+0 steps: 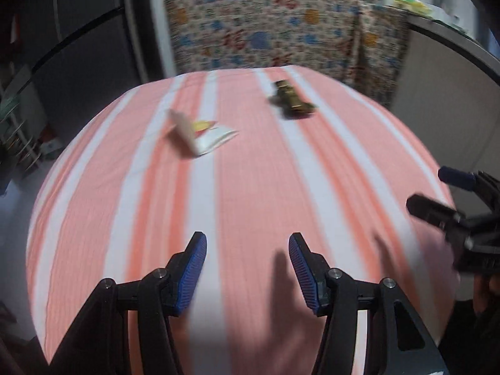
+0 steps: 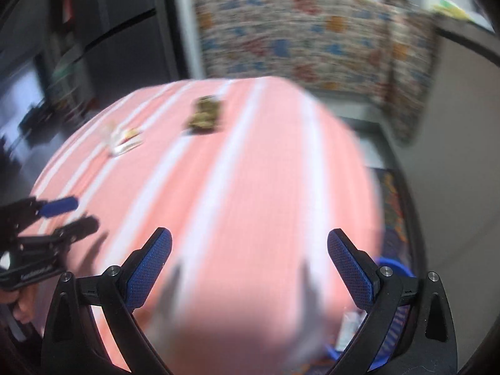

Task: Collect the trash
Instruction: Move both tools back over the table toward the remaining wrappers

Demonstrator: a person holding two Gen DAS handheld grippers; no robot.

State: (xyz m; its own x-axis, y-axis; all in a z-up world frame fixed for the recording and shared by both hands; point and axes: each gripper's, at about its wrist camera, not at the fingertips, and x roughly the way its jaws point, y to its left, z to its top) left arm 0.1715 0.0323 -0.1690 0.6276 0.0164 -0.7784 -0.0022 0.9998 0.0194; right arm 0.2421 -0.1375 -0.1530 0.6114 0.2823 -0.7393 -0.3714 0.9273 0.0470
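A pink-and-white striped cloth point(image 1: 250, 187) covers the bench; a patterned cloth point(image 1: 275, 31) drapes furniture behind it. The left gripper point(image 1: 247, 268) hangs half apart, the right gripper point(image 2: 249, 268) wide apart, both with nothing between the fingers. Well beyond them lie a white wrapper point(image 1: 203, 134), partly folded upright, and a crumpled olive-gold wrapper point(image 1: 292, 100), possibly foil; blur obscures detail. A blue bin point(image 2: 393, 268) sits beside the bench.

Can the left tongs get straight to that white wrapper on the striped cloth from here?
Probably yes. The left tongs are open with nothing between them, and only bare striped cloth lies between them and the white wrapper. The gold wrapper sits off to the side, apart from it.
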